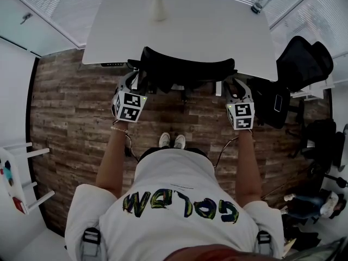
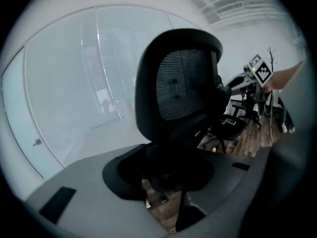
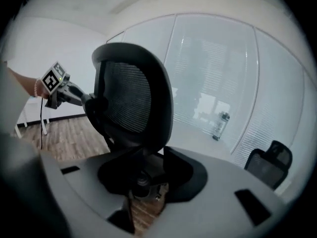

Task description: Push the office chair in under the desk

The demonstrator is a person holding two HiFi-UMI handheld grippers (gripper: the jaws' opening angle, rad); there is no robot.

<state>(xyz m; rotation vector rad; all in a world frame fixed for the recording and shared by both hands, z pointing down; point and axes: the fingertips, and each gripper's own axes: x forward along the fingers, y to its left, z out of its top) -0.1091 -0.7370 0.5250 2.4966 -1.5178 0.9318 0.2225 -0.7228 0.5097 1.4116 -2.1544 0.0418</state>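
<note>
White desk, with the office chair backed up to the middle of its near edge. At either side, the left gripper and right gripper each pinch a dark chair part, seemingly an armrest.

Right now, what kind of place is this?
Probably an office or meeting room: a white desk, a mesh-back office chair at it, and glass walls with blinds.
</note>
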